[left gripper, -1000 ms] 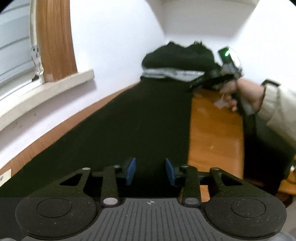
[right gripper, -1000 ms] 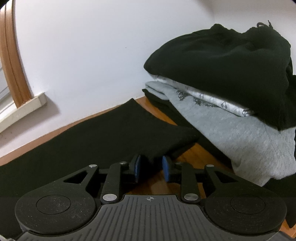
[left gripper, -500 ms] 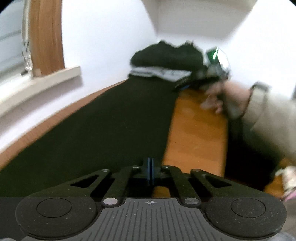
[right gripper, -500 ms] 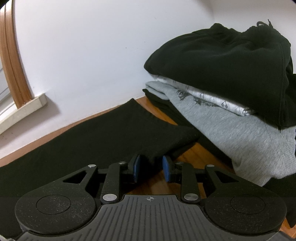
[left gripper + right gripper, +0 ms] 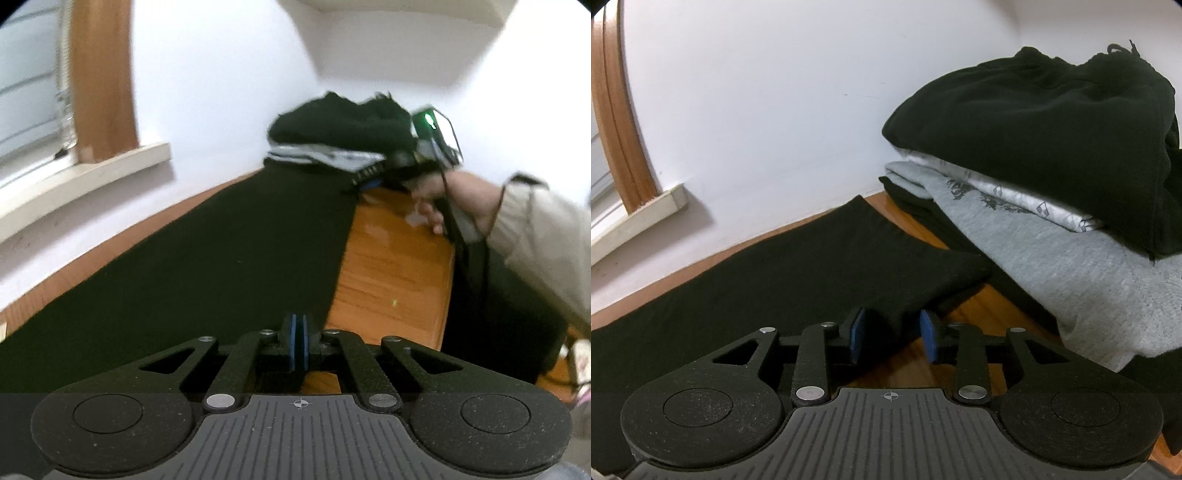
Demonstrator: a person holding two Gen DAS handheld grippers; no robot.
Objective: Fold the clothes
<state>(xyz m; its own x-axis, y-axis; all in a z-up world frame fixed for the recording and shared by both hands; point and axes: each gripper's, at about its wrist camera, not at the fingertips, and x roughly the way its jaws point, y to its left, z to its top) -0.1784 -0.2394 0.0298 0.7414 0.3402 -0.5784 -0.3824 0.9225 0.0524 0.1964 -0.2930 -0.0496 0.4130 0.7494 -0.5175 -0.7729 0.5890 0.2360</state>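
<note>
The long black garment [image 5: 229, 266] lies flat along the wooden counter [image 5: 391, 280], running from your left gripper [image 5: 295, 345] forward to the stack of folded clothes [image 5: 1052, 155] ahead of your right gripper [image 5: 892, 334], and it looks soft, light and limp, so it will probably sag and crease unless both ends are carried together. The left fingers are pressed together at the garment's near edge, though I cannot tell if cloth is caught between them. The right fingers have just been opening and stand apart with the garment's end corner between them, not pinched, so take hold there, at the hem.
</note>
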